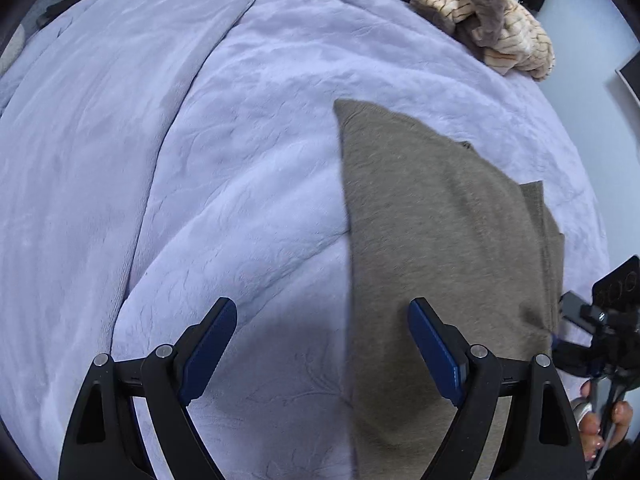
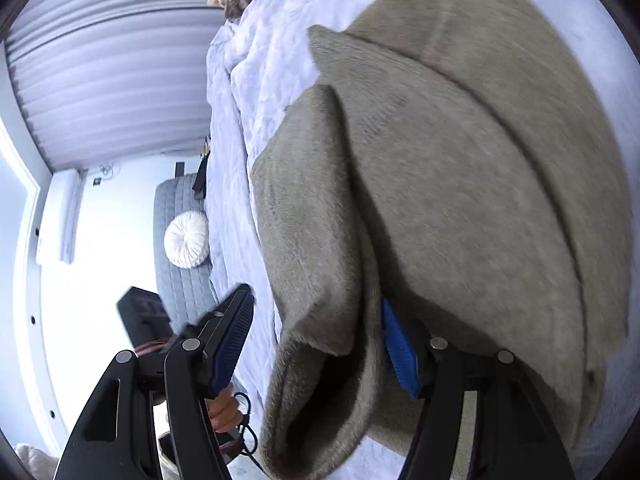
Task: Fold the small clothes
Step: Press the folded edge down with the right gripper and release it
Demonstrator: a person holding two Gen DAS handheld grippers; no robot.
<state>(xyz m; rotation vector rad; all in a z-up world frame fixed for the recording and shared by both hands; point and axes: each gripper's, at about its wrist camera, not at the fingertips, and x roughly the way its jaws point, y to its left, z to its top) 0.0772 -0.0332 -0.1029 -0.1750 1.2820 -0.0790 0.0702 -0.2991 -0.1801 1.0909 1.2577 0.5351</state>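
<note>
- Plainly, the grey-brown fuzzy knit garment lies folded into a long panel on the pale lilac plush blanket covering the bed, at the right of the left wrist view and filling most of the right wrist view.
- Its nap looks soft and thick; I judge it light, limp and not slippery, likely to sag and unfold if lifted by one point only.
- Left gripper hangs above the near end with its jaws wide apart, nothing between the blue pads; one pad is over the garment, the other over the blanket.
- Right gripper also stands with its jaws parted: a rolled lip of the garment sits between them, yet the left pad is clear of it, so nothing is clamped.
- Best holds, I think, are the two near corners of the stacked layers, pinched through all thicknesses so the fold travels together.
- Striped cream and brown fleece heap lies far right, well apart.
</note>
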